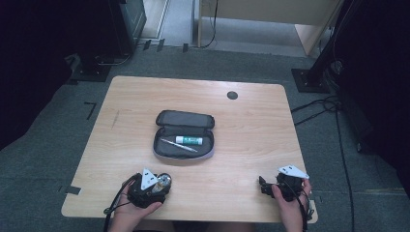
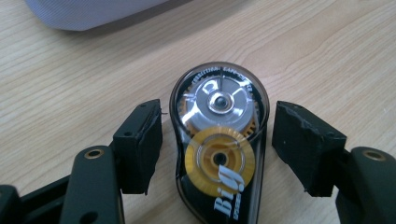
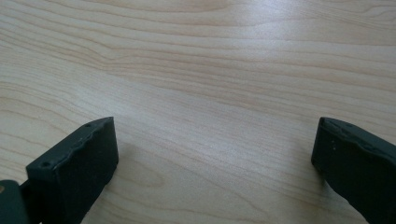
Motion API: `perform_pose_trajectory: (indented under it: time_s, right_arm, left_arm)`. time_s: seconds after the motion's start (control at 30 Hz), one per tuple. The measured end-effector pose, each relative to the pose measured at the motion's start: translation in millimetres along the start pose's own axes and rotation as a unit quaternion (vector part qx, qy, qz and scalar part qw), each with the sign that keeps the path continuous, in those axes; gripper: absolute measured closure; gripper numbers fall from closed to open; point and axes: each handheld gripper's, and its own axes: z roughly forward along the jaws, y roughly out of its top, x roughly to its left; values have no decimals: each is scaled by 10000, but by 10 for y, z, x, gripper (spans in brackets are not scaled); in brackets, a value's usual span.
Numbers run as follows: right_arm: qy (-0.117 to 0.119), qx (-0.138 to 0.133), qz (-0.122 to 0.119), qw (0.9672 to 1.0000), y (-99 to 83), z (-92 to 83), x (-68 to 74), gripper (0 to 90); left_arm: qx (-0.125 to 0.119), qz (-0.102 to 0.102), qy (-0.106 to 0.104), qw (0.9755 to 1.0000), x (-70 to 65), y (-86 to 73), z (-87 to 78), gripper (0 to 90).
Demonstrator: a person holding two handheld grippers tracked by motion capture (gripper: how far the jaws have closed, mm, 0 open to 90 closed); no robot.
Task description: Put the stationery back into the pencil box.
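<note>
Two tools on the go here, one per hand, both at the near edge of the wooden bench (image 1: 251,121). From the high view, the landmark is the open grey pencil case (image 1: 183,135) sitting about mid-bench, with a glue stick (image 1: 189,140) and a silver pen (image 1: 178,145) lying inside it. The left tool (image 1: 157,182) sits just on the near side of the case, a bit toward its left end, with the person's left hand (image 1: 133,205) wrapped round the back of it. You can just make out the correction tape dispenser (image 1: 163,181) at its tip, lying flat on the bench. The right tool (image 1: 270,186) is well off to the right of the case, also near the front edge, held in the right hand (image 1: 290,203).

Left gripper view: the correction tape dispenser (image 2: 219,144) lies flat on the wood right between the two pads (image 2: 140,144). There's a thin gap showing on each side, so the left tool (image 2: 219,149) is apart and bracketing it, not clamped on it. A corner of the pencil case (image 2: 88,11) peeks in at the top, just beyond the dispenser.

Right gripper view: the right tool (image 3: 215,158) is spread wide apart with bare bench (image 3: 210,70) between the pads, nothing gripped.
</note>
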Motion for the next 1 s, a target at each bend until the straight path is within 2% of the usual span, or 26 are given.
perform_pose_trajectory:
  time_s: [0.23,0.57,0.8,1.0]
  right_arm:
    - [0,-1,0,10000,0,0,0,1]
    - [1,0,-1,10000,0,0,0,1]
    - [1,0,-1,10000,0,0,0,1]
    - [0,-2,-2,10000,0,0,0,1]
  left_arm:
    - [-8,33,7,10000,-23,25,18,414]
    - [8,121,-55,9999,-16,34,18,419]
    - [-24,79,-157,9998,15,51,9,420]
    - [-145,-63,-236,9996,66,63,1,420]
